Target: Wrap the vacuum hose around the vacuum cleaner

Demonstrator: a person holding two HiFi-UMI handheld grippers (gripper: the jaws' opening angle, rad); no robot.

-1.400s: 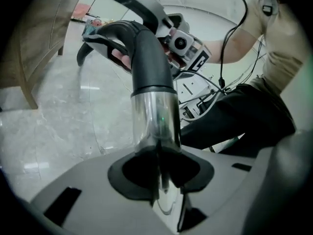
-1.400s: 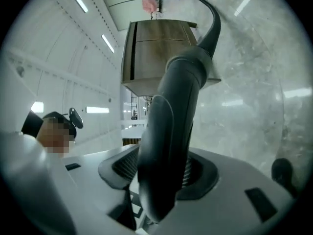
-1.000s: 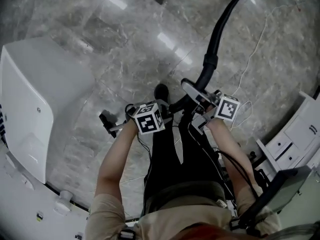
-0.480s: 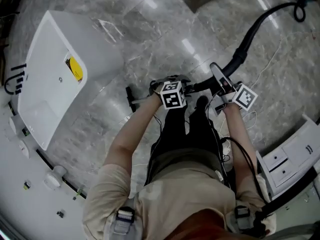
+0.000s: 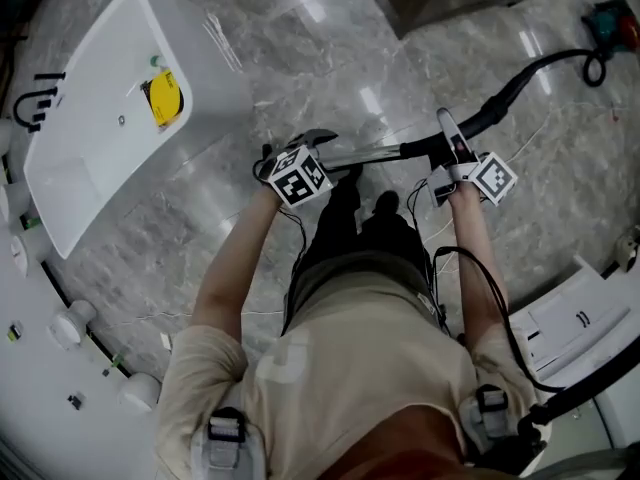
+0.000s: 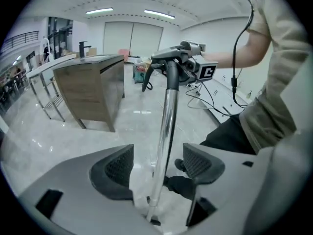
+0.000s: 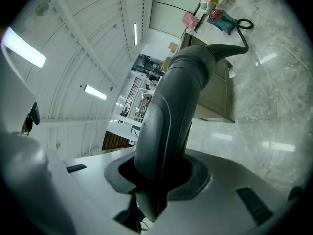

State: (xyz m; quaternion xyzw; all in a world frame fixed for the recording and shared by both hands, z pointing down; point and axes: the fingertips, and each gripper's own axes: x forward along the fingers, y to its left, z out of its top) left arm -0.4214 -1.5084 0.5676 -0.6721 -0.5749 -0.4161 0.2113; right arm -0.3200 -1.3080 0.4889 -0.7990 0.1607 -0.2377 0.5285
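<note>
The grey marble floor fills the head view, and on it, at the upper left, stands a big white unit with a yellow round mark on its top. The person stands in the middle, in a beige shirt and dark trousers, with both arms stretched forward. A wooden counter stands further back in the room. The vacuum cleaner, teal and red, sits on the floor far at the upper right, well apart from the person. The black vacuum hose runs from it in a curve down to the dark grey handle; it is not wrapped around the machine. From the handle a shiny metal tube goes toward the left hand. The right gripper has its jaws closed tight on the handle. The left gripper has just been opening its jaws; they now stand spread, the tube passes between the pads, and neither pad presses on it.
</note>
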